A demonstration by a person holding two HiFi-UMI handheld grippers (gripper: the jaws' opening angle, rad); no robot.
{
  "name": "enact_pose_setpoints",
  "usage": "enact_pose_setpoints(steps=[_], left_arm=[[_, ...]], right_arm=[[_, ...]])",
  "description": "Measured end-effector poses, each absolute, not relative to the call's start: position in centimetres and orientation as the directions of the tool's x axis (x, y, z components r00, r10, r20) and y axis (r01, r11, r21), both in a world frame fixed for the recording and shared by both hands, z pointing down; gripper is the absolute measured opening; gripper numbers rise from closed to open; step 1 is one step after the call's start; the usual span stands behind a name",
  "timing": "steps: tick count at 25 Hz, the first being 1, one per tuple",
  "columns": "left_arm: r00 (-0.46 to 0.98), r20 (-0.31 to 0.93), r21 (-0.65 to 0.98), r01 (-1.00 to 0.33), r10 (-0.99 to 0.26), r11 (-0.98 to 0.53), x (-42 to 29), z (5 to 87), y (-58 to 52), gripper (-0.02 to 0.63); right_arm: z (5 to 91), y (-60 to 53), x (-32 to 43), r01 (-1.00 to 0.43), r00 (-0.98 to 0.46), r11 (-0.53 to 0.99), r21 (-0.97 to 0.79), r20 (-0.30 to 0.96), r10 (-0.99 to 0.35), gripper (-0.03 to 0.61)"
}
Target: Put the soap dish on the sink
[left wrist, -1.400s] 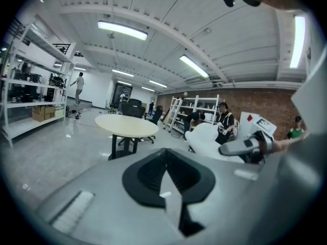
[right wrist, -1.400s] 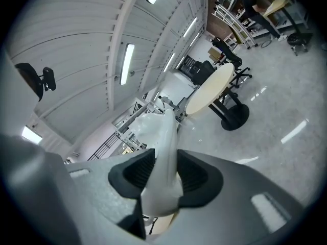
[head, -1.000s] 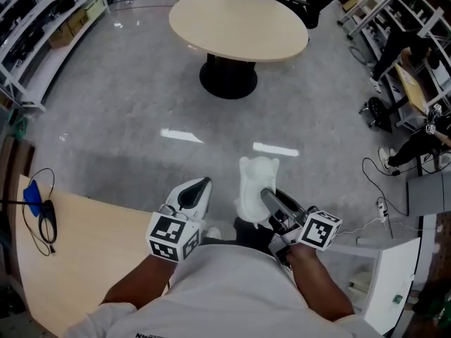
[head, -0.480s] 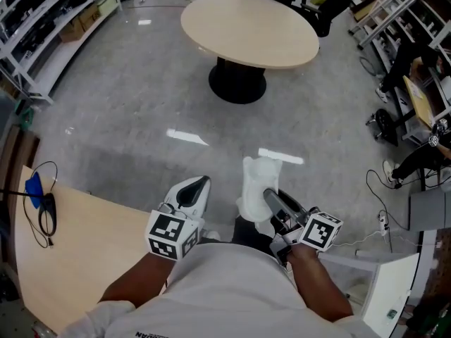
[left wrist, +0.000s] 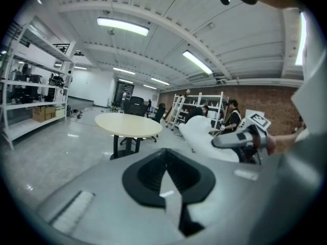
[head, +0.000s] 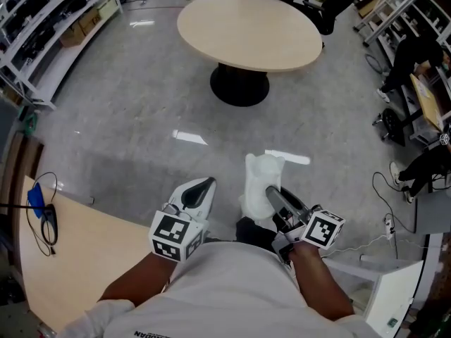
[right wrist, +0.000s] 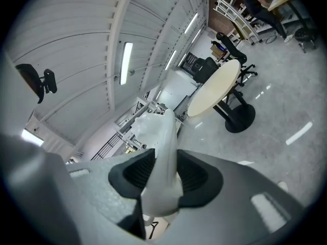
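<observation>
Little has changed between the grippers since the earlier pictures. Both sit in the same spot before the person's chest, while the floor and furniture have slid slightly in the head view, so the person appears to be walking through the room.

At far left stand white storage shelves (head: 42,27). Below them is the corner of a wooden desk (head: 84,252), with a small blue object on a black cable (head: 34,199) lying on it.

The left gripper (head: 199,189) is clenched on nothing: its own view shows the pads pressed together with no object between them.

Just to its right, the white soap dish (head: 262,182) is held on edge, above the floor. The right gripper (head: 278,201) grasps it, with both pads pressing one thin wall near the lower end. The rest of the dish stands free above the jaws.

Beyond them is a round beige table (head: 250,30) on a black pedestal, and a person in dark clothes (head: 423,167) is at the right edge. No sink is in view, so the carry is probably still under way.

The dish looks stiff, smooth and glossy, and probably light. I cannot tell whether it is plastic or ceramic. A glossy wall can slip in the pads, and it might chip if it struck something. The present hold across the wall seems sound. A grip lower down, nearer the middle of the dish, would tip less when it is set down.
</observation>
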State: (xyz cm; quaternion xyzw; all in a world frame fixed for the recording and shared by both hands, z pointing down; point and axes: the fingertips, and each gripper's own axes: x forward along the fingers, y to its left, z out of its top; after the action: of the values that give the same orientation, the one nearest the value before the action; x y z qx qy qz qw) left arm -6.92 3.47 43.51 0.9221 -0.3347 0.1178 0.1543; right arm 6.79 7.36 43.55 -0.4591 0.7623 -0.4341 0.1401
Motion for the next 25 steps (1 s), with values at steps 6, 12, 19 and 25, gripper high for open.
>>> enact_pose_setpoints(steps=[6, 12, 19, 25], left_arm=[[0.747, 0.318, 0.179, -0.653, -0.584, -0.736, -4.0, 43.3, -0.5, 0.008], [0.750, 0.296, 0.189, -0.653, -0.591, -0.733, 0.5, 41.6, -4.2, 0.008], [0.715, 0.299, 0.181, -0.692, -0.632, -0.698, 4.4, 41.1, -8.7, 0.008], [0.680, 0.314, 0.155, -0.725, -0.663, -0.671, 7.1, 41.5, -11.2, 0.008]], right_arm=[[43.0, 3.9, 9.9, -0.596, -0.527, 0.210, -0.775, 0.181, -0.830, 0.137], [42.2, -0.2, 14.0, -0.596, -0.538, 0.214, -0.774, 0.187, -0.822, 0.137], [41.6, -5.0, 18.0, -0.576, -0.574, 0.258, -0.776, 0.158, -0.804, 0.137], [42.5, -7.3, 21.2, -0.539, -0.604, 0.274, -0.796, 0.139, -0.785, 0.137]])
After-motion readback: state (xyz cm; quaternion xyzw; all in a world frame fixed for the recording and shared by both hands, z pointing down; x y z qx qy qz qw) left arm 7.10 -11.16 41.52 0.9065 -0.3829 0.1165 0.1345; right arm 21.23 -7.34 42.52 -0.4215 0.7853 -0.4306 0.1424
